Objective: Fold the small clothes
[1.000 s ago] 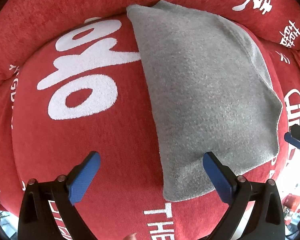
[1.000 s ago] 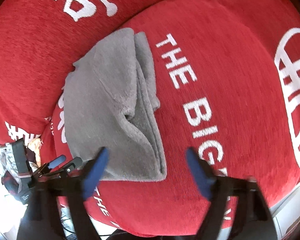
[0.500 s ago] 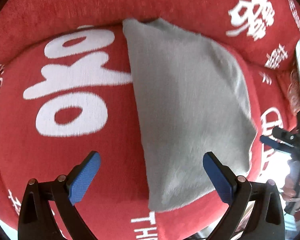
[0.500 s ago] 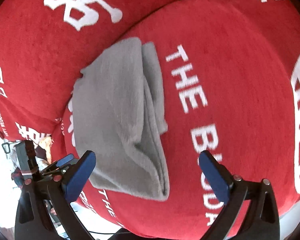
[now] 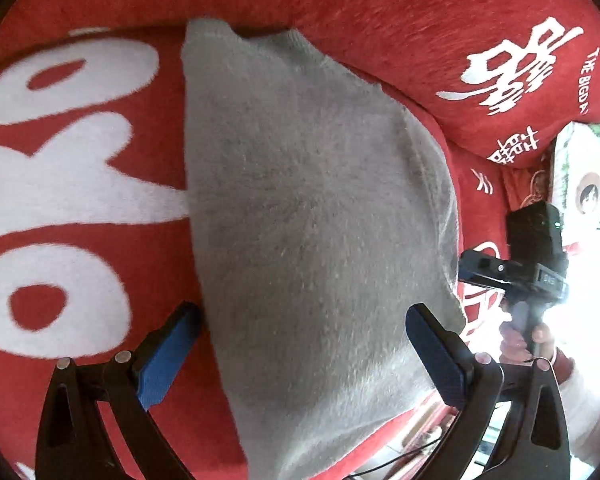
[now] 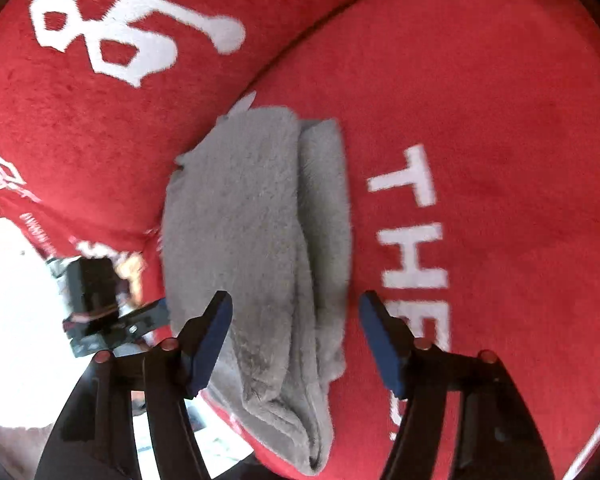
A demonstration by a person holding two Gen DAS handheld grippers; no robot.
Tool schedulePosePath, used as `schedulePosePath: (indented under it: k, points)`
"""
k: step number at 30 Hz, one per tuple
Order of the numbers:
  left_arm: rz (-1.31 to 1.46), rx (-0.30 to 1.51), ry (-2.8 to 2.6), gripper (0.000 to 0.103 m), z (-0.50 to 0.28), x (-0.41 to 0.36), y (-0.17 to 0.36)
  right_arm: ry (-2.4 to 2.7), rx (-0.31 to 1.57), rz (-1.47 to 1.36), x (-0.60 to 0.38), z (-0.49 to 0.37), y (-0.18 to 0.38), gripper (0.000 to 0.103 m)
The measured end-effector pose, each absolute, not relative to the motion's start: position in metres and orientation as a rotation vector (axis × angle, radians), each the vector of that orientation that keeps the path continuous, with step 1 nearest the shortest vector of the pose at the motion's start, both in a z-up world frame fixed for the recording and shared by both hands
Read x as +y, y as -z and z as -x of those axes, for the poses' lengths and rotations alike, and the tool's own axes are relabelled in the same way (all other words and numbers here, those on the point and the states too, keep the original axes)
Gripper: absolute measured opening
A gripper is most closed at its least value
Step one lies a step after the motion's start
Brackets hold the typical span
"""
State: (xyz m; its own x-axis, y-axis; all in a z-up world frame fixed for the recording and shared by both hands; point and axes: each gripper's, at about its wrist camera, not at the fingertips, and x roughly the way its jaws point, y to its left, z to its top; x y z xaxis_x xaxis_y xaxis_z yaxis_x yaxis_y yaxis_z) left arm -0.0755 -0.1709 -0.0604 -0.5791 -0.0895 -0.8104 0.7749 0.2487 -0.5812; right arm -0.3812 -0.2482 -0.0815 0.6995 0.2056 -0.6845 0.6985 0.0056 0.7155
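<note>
left wrist view: the left tongs (image 5: 302, 354) tilt down over a folded grey garment (image 5: 312, 220) on a red cushion (image 5: 60, 272) with white lettering, jaws spread wide, the blue pad at 7 o'clock just beside the cloth's edge, the other over its lower corner; nothing gripped. at 3 o'clock the right tongs (image 5: 466, 266) reach in, a hand (image 5: 524, 334) on the handle. right wrist view: the right tongs (image 6: 296, 326) angle down astride the garment's (image 6: 256, 216) layered folds, jaws just narrowed yet apart, pads clear of the cloth. the left tongs' black body (image 6: 100, 304) shows at 9 o'clock.
</note>
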Motion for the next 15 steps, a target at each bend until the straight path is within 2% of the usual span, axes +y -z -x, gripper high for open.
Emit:
schedulePosePath:
  k: [12,13,15]
  points:
    - [-0.631,1.699,1.390,0.103,0.089,-0.179,0.063,0.232,0.706,-1.589,-0.263,0.351,0.104,0.070]
    - [-0.631,1.690,1.391,0.103,0.094,-0.180,0.063,0.231,0.696,-1.596,-0.263,0.349,0.106,0.068]
    - [-0.633,1.659,1.379,0.097,0.096,-0.177,0.062,0.255,0.695,-1.611,-0.262,0.350,0.106,0.057]
